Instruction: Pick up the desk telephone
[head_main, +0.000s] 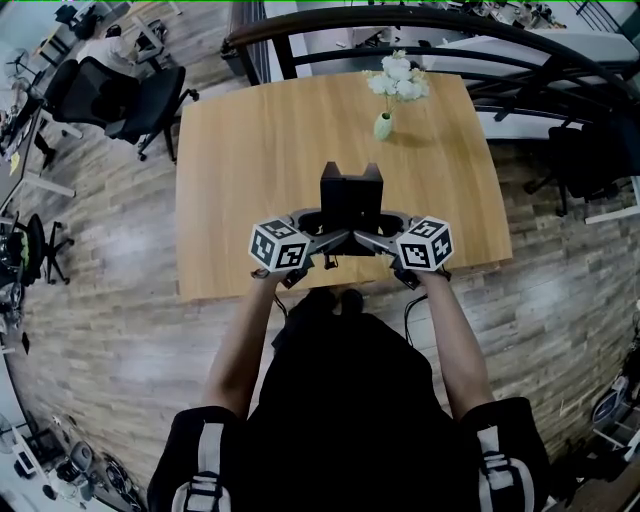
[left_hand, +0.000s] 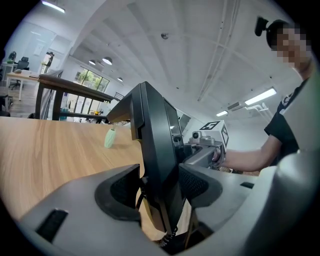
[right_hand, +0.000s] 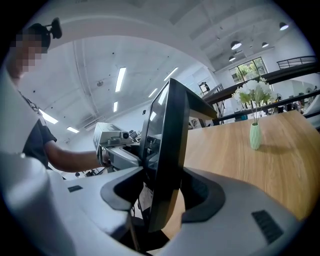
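Clamping the desk telephone (head_main: 351, 195) from both sides with left gripper (left_hand: 159, 186) and right gripper (right_hand: 162, 190).
Left gripper's jaws are narrowed to the phone's thickness, pads pressed on both faces of its black body; the right gripper's jaws pinch the opposite edge the same way. The phone stands tilted at the near edge of the wooden table (head_main: 250, 140); contact of its base with the table cannot be told. A green vase (head_main: 383, 126) of white flowers (head_main: 398, 76) stands near the far edge. A black office chair (head_main: 125, 95) is beyond, on the left.
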